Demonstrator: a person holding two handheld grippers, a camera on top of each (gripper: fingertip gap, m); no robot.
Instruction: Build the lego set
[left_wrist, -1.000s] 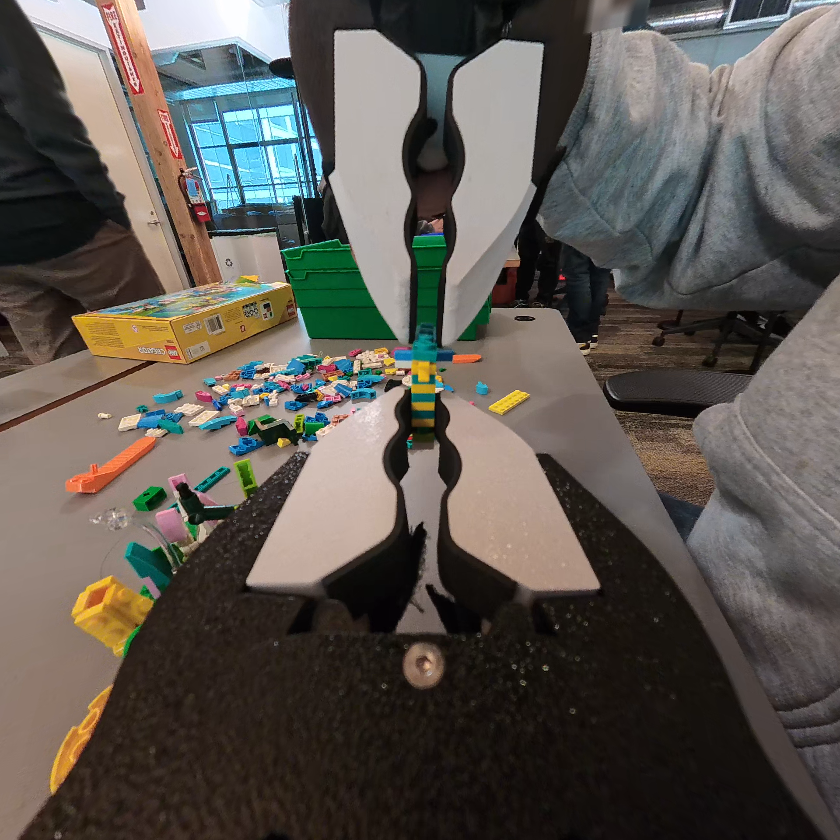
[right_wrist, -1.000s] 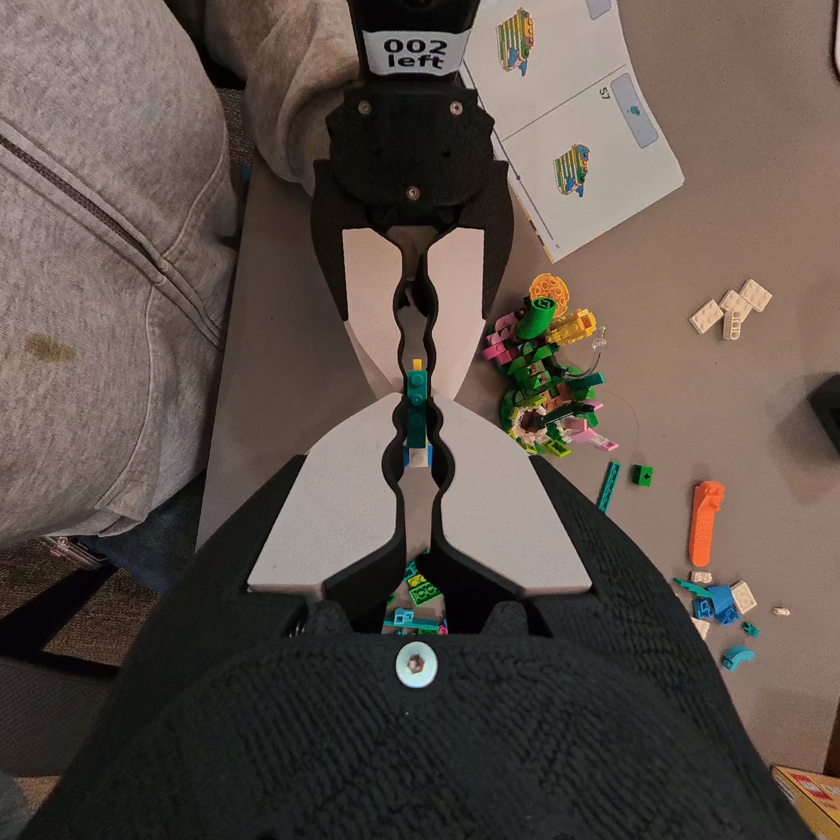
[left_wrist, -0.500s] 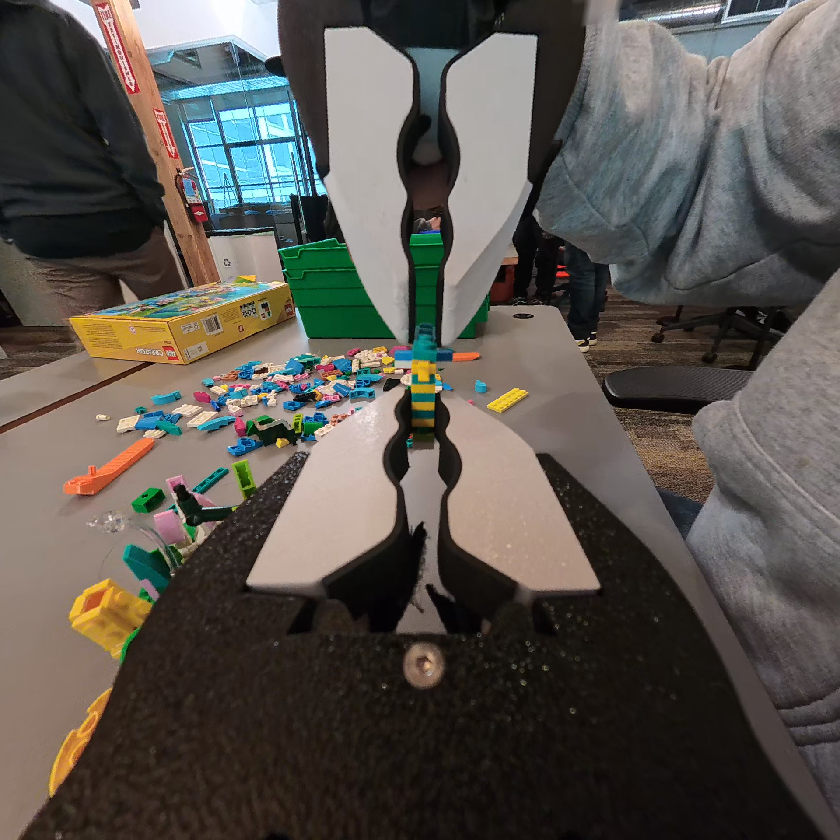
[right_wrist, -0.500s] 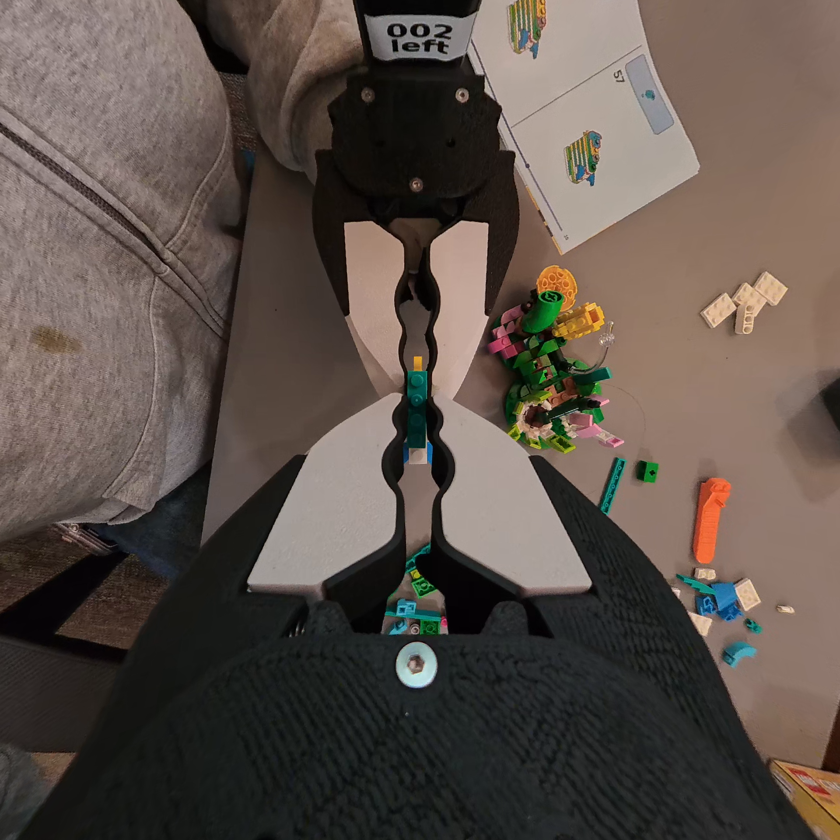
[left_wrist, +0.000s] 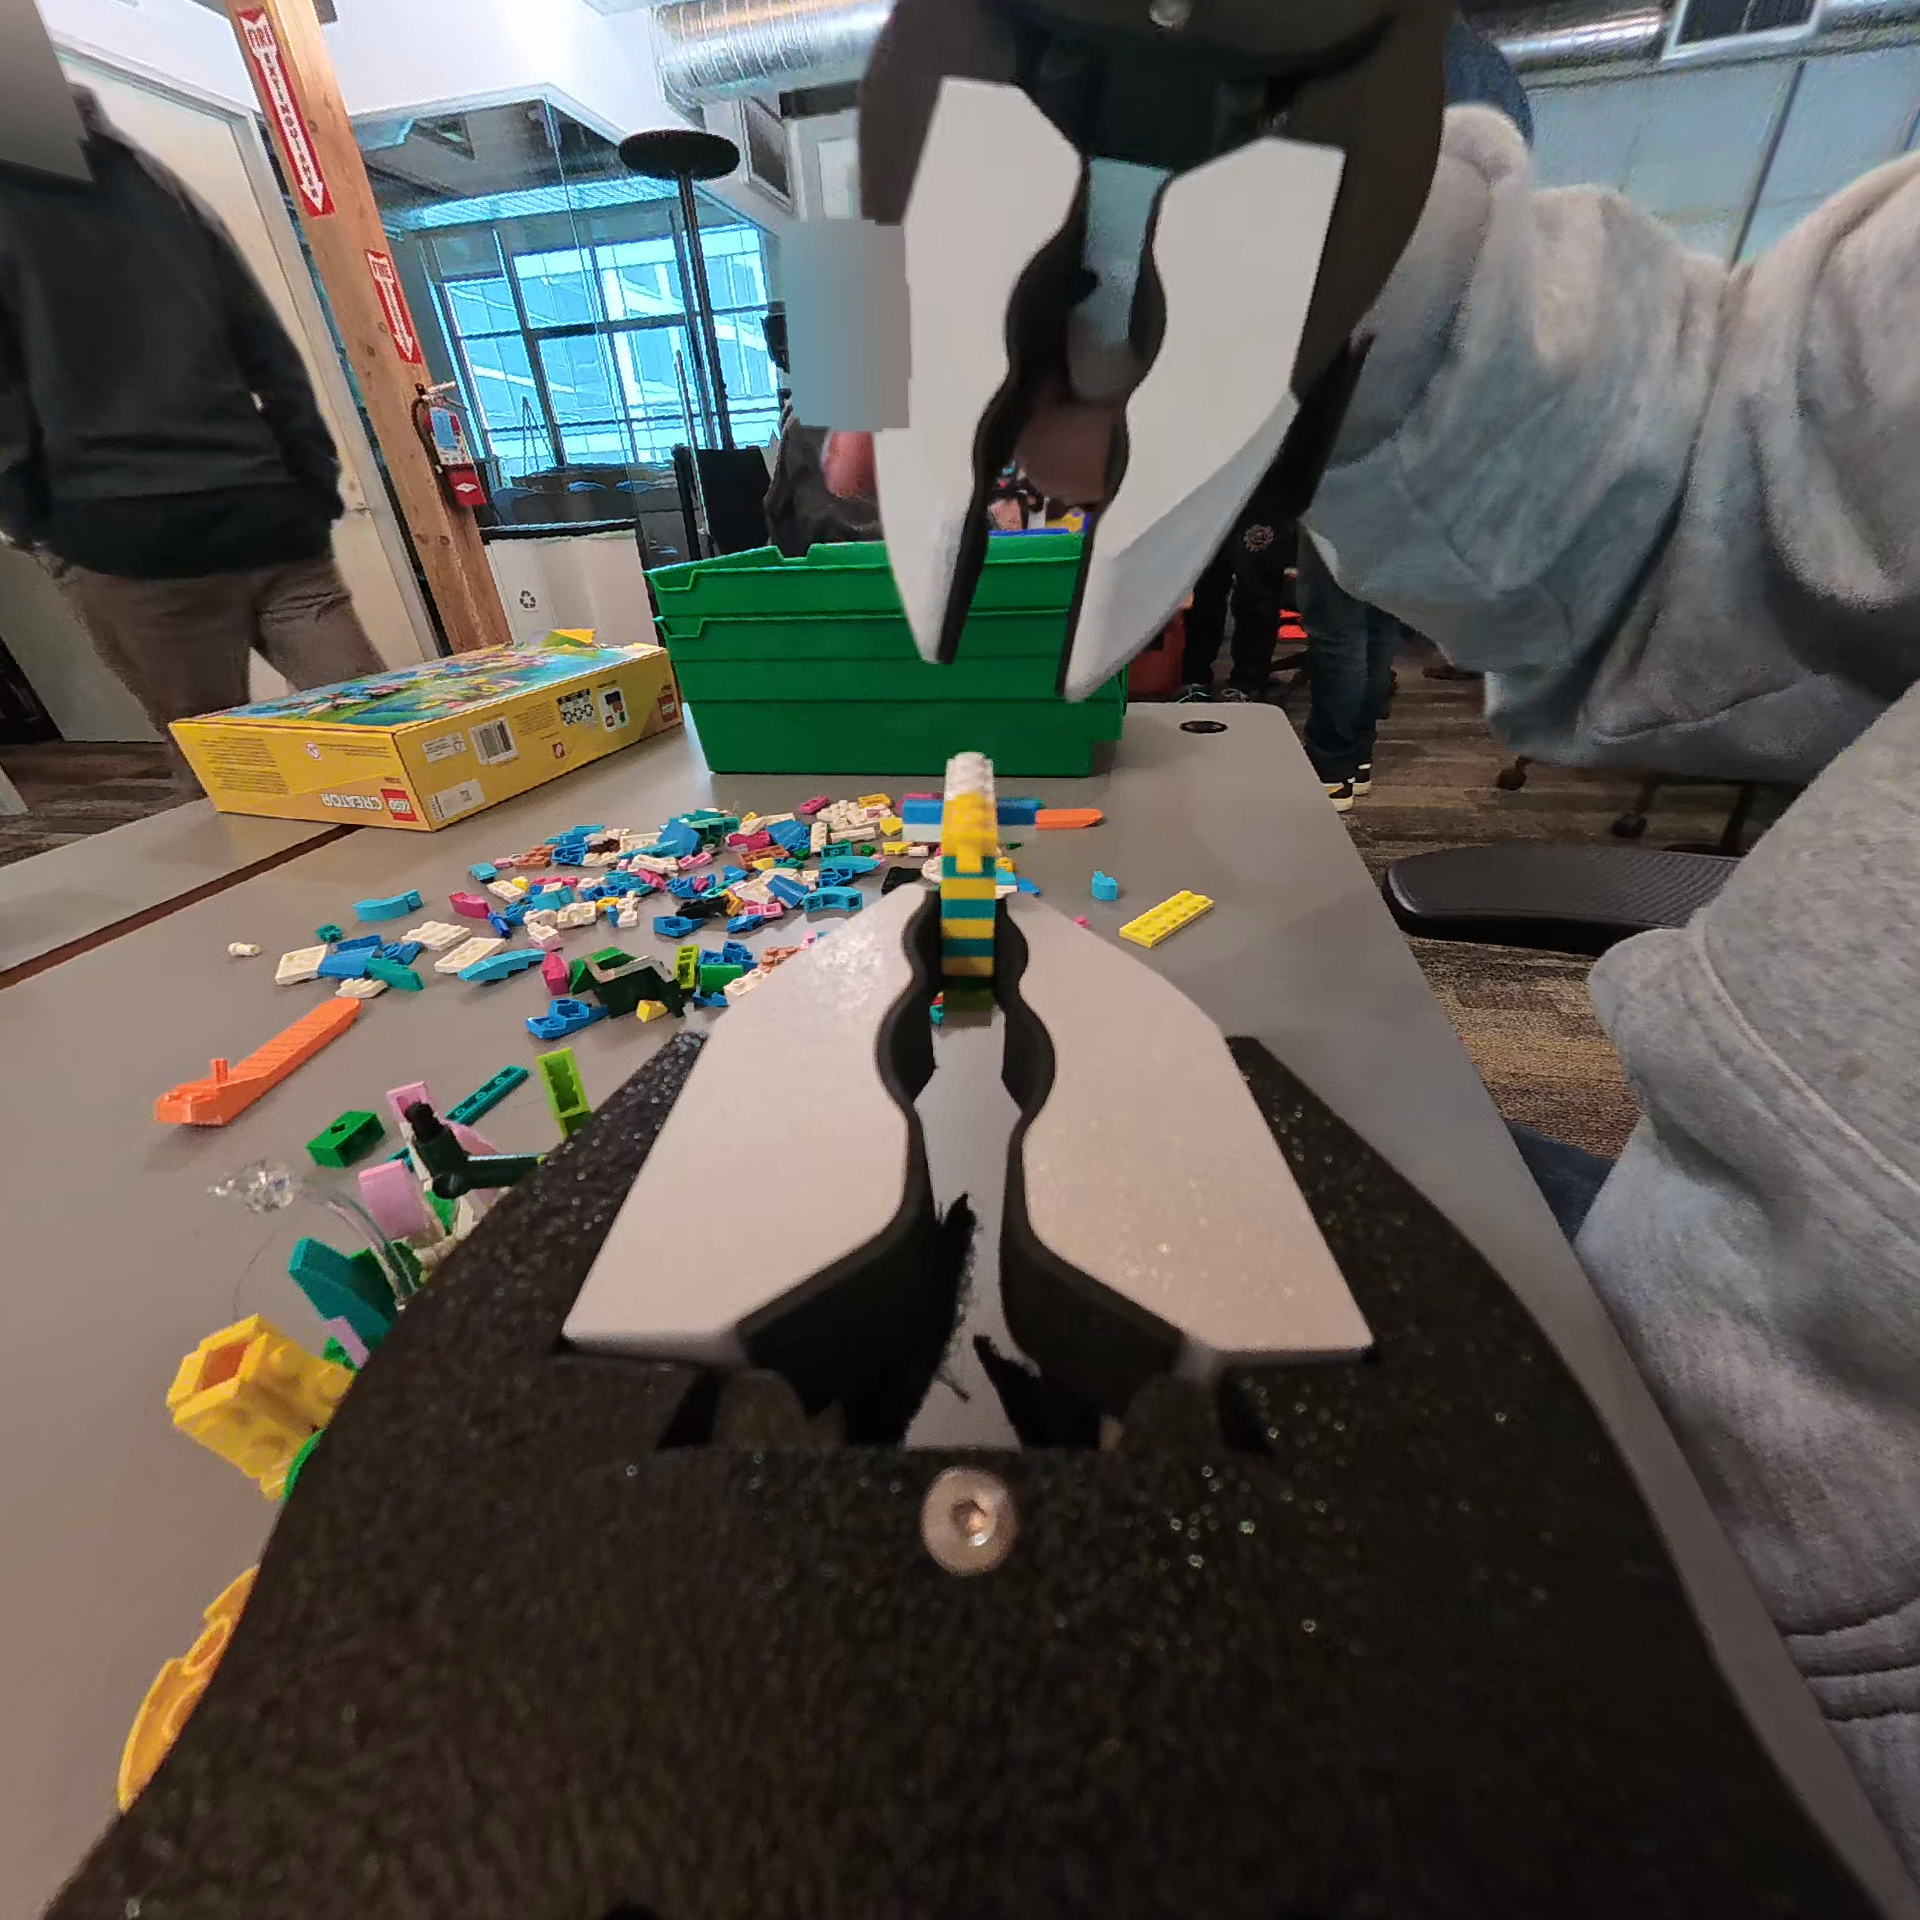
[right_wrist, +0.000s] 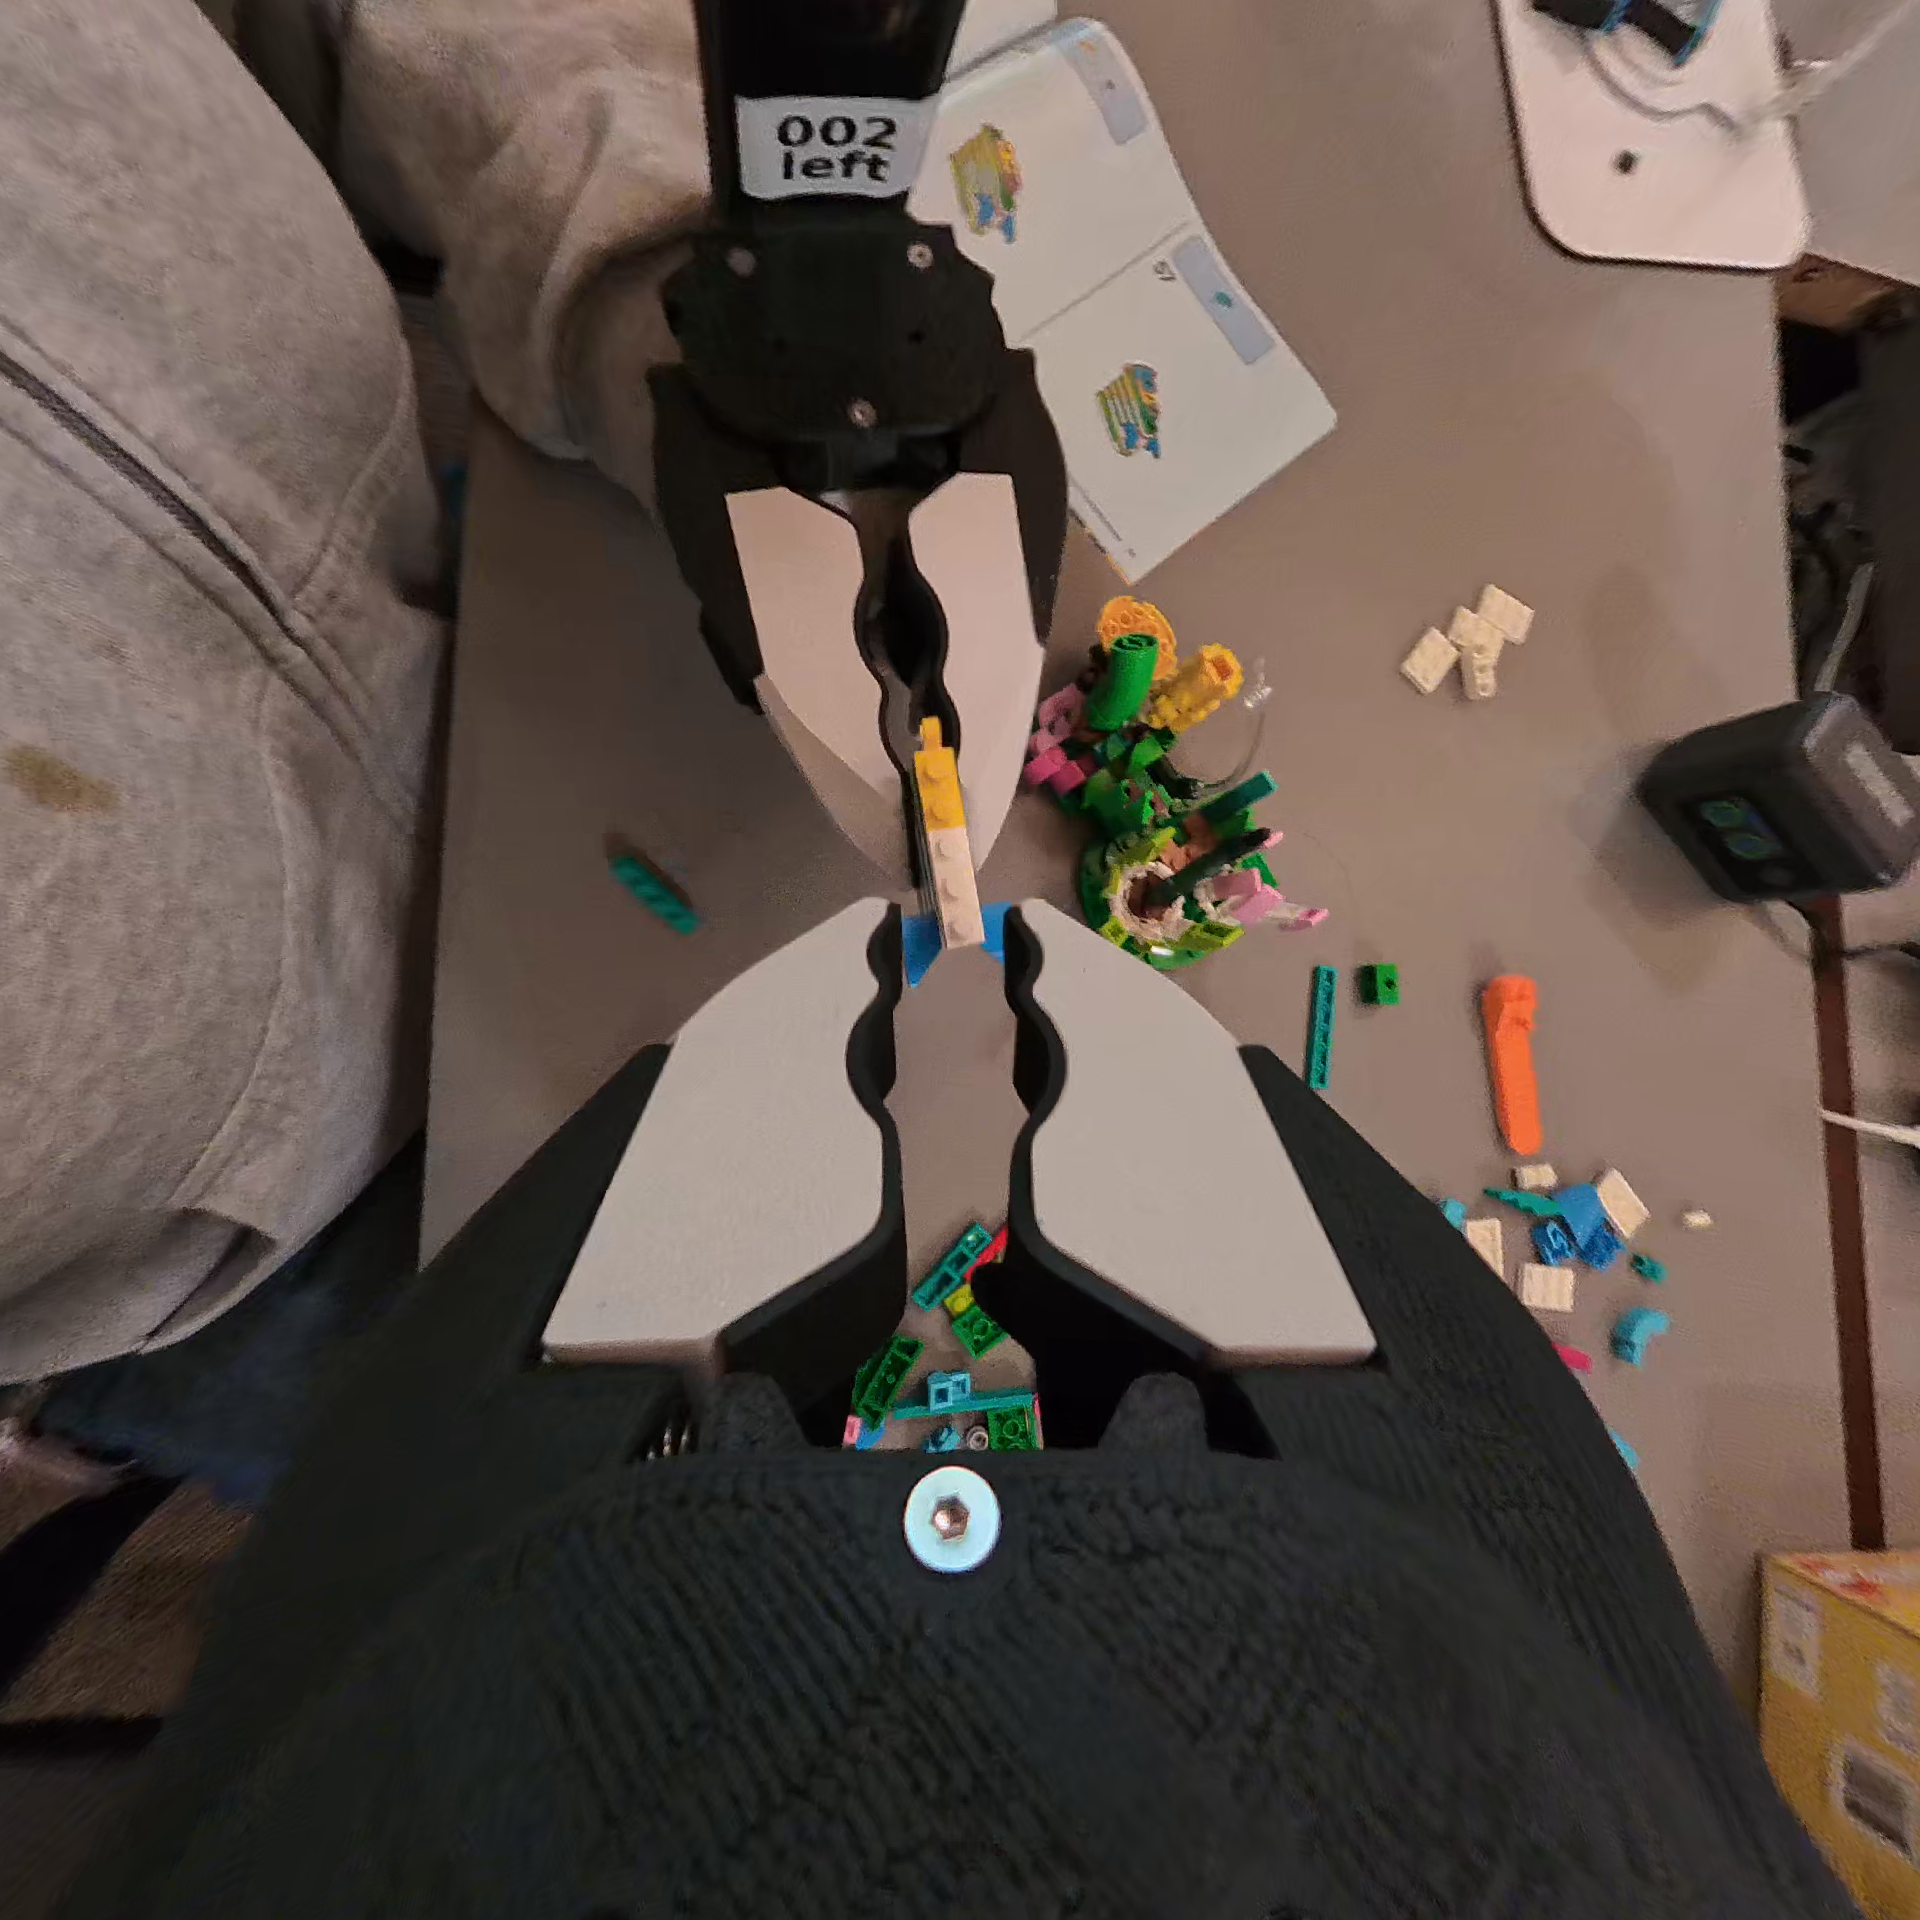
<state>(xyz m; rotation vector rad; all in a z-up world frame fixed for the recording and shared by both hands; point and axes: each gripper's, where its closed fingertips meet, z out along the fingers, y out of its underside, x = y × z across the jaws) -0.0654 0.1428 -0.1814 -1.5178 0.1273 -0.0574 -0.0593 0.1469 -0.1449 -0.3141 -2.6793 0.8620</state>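
My grey bench (left_wrist: 1247, 831) carries a stack of green bins (left_wrist: 831, 665) at the far edge, a yellow box (left_wrist: 416, 738) beside them, an open booklet (right_wrist: 1174, 343) near my left sleeve, a finished-looking green and pink model (right_wrist: 1174, 831) and a wide scatter of loose bricks (left_wrist: 665, 883). My left hand-held gripper (left_wrist: 968, 925) is narrow, its pads pressed on the lower end of a striped yellow-and-teal brick stack (left_wrist: 966, 883), held up above the bench with a yellow and white plate on top. My right hand-held gripper (right_wrist: 951, 925) stands parted and bare, lifted clear of the stack's top. A teal plate (right_wrist: 649, 881) lies alone on the bench by my body. The stack looks partly built, and many bricks are left unused
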